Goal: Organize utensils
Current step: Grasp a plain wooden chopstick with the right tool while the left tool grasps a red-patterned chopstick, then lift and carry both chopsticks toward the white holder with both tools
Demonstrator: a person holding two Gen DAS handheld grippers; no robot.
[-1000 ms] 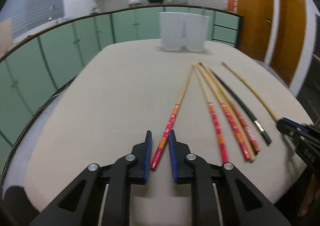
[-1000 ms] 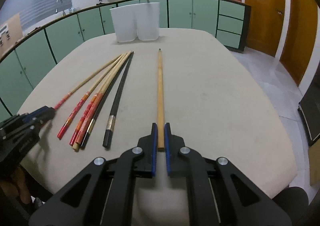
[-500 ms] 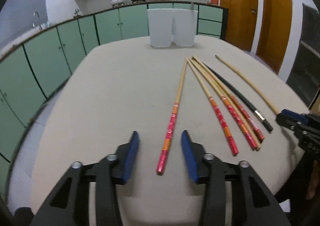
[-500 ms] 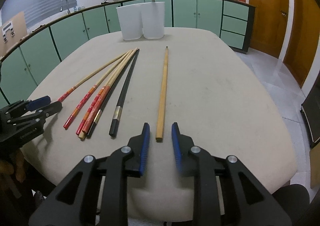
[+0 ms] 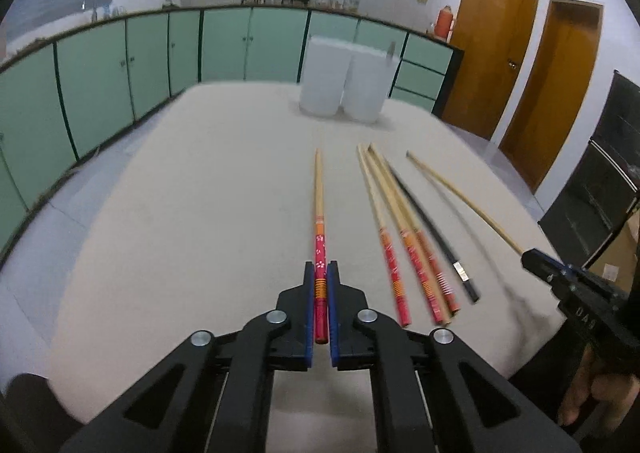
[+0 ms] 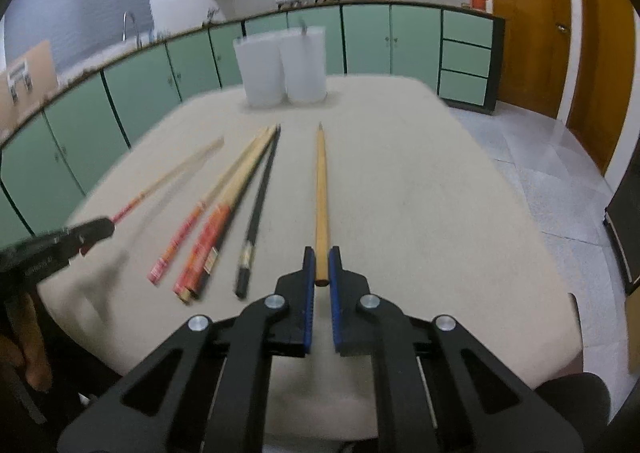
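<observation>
Left wrist view: the red-handled chopstick (image 5: 319, 213) is clamped between the left gripper (image 5: 320, 285)'s blue pads, tip toward the white holders (image 5: 346, 81) at the far end of the table (image 5: 200, 193). The right gripper (image 6: 321, 273) clamps the plain wooden chopstick (image 6: 320, 181); loose chopsticks (image 6: 224, 213) lie between.

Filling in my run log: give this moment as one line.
left gripper: shut on red-handled bamboo chopstick | right gripper: shut on plain yellow wooden chopstick | twin white plastic holders: not reached

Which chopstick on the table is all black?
The slim black chopstick with a metallic band near its end; it lies between the red-handled bamboo chopsticks and the plain wooden chopstick.
</observation>
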